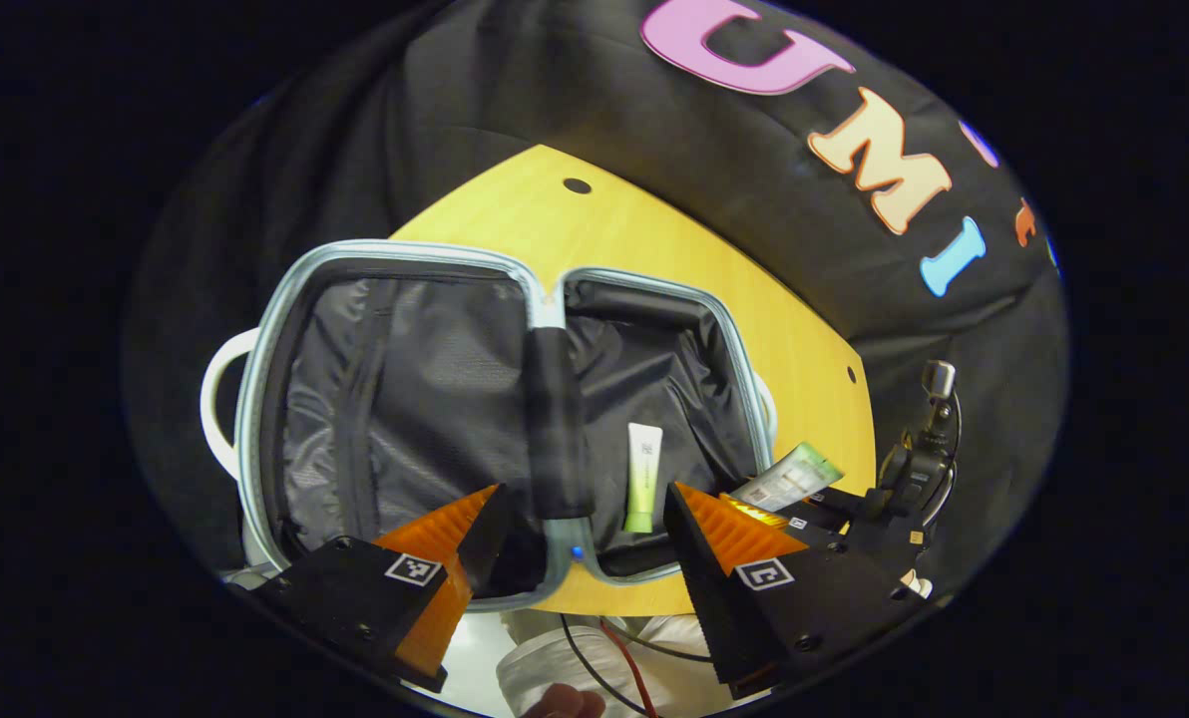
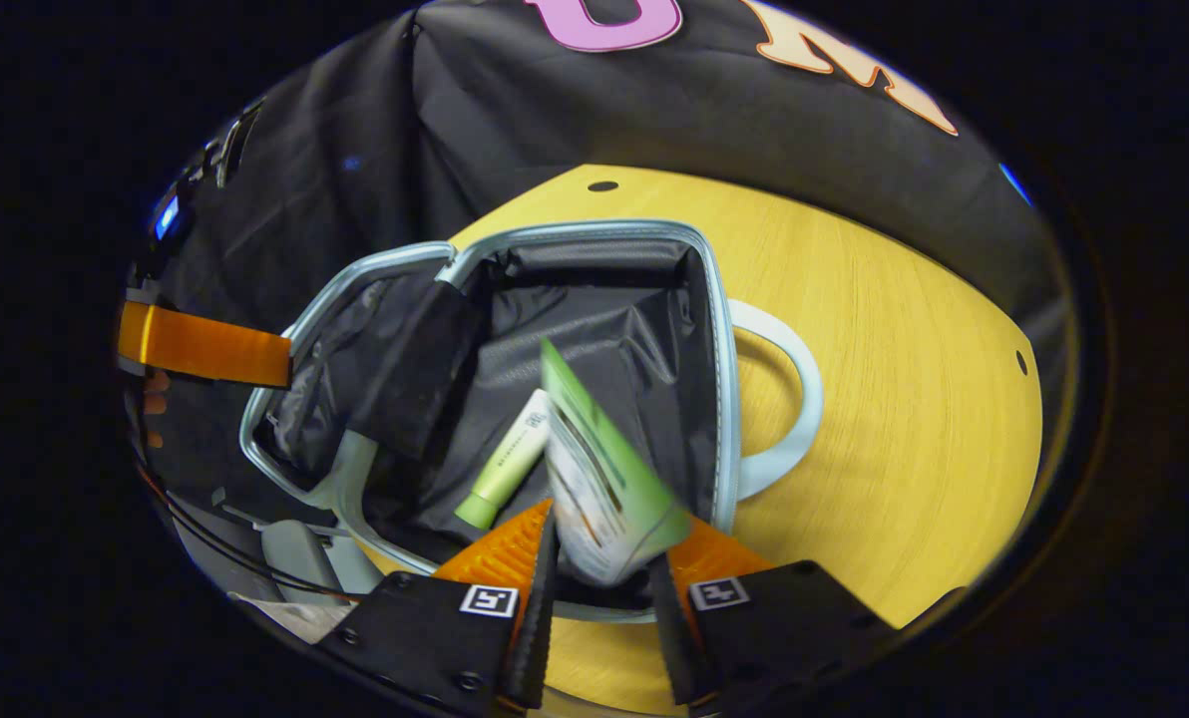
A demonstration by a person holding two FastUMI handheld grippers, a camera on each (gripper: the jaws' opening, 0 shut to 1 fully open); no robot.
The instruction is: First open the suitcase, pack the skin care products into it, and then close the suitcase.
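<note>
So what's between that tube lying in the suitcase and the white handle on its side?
In the right gripper view, the green-and-white tube held in the right gripper hangs between the lying tube and the handle, plus black lining and the suitcase rim.

Yellow wooden table, rounded edge, small dark holes near rim. Black cloth wall hangs behind table, creased. Black and red cables trail below table's near edge, beside pale fabric.
</note>
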